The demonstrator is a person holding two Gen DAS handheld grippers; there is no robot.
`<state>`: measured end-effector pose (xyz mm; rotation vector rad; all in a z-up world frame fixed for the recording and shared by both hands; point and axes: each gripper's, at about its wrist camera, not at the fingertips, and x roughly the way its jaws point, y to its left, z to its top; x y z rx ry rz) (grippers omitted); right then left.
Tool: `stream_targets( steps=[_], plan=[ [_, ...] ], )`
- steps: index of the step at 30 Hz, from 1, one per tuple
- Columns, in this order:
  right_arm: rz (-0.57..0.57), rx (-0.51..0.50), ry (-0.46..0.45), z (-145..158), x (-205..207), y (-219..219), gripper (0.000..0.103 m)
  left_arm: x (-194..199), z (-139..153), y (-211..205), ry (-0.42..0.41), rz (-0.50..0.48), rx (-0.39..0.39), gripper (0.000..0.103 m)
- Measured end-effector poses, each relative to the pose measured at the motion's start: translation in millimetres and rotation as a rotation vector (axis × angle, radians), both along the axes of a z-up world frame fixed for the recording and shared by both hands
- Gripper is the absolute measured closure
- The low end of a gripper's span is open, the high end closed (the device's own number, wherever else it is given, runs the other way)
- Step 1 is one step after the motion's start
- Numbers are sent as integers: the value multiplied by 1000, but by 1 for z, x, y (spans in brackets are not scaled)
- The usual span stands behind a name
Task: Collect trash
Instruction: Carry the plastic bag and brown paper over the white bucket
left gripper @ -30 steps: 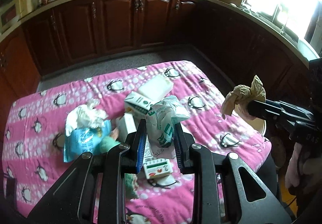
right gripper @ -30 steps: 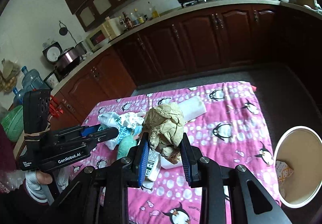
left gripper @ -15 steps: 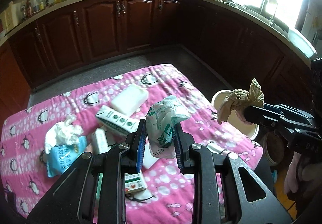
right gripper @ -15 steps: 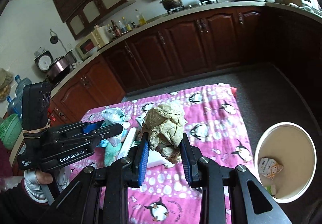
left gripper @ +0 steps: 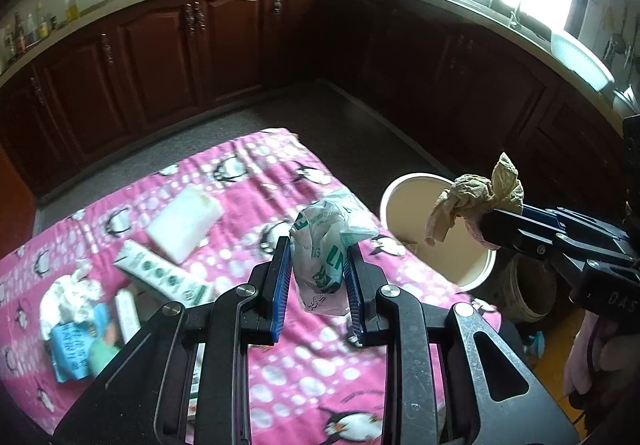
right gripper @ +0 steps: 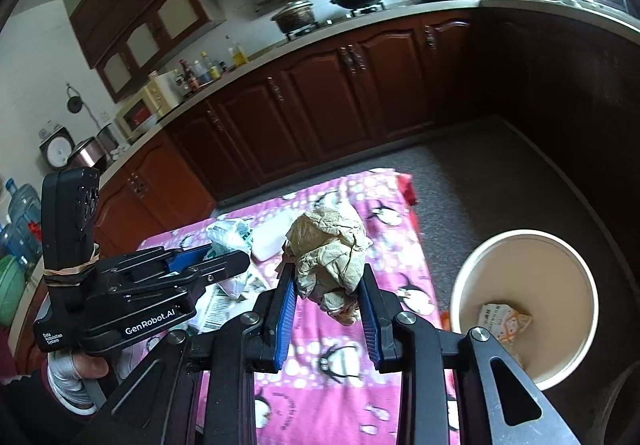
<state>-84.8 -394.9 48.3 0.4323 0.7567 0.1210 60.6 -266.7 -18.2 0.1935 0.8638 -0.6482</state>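
Carrying step: right gripper (right gripper: 326, 295) clamps brown paper (right gripper: 328, 249), left gripper (left gripper: 316, 277) clamps plastic bag (left gripper: 326, 241). Next: centre each above the bin (right gripper: 524, 241), release.

Your left gripper (left gripper: 318, 265) is clamped on a crumpled white plastic bag with green print (left gripper: 326, 245), lifted above the pink penguin cloth (left gripper: 304, 361). Ahead and to the right of its fingers stands the cream bin (left gripper: 404, 197), beside the cloth's edge. Your right gripper (left gripper: 486, 223) reaches in from the right over the bin's mouth, pinching a wad of brown paper (left gripper: 476, 193). To the left of your left gripper, on the cloth, lie a white block (left gripper: 184, 223), a green-printed carton (left gripper: 160, 273), a blue packet (left gripper: 74, 341) and crumpled white tissue (left gripper: 70, 293).
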Motion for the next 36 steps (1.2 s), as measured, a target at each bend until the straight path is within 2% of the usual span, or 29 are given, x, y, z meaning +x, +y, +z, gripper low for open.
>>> stream_targets(
  steps=[8, 21, 36],
  plan=[
    [-86, -3, 37, -11, -11, -35, 75, 0, -15, -46, 33, -72, 12, 80],
    [-198, -14, 98, -35, -33, -83, 75, -2, -32, -96, 56, -152, 24, 80],
    [-343, -32, 255, -88, -50, -136, 75, 9, -75, -155, 227, -223, -14, 80]
  ],
)
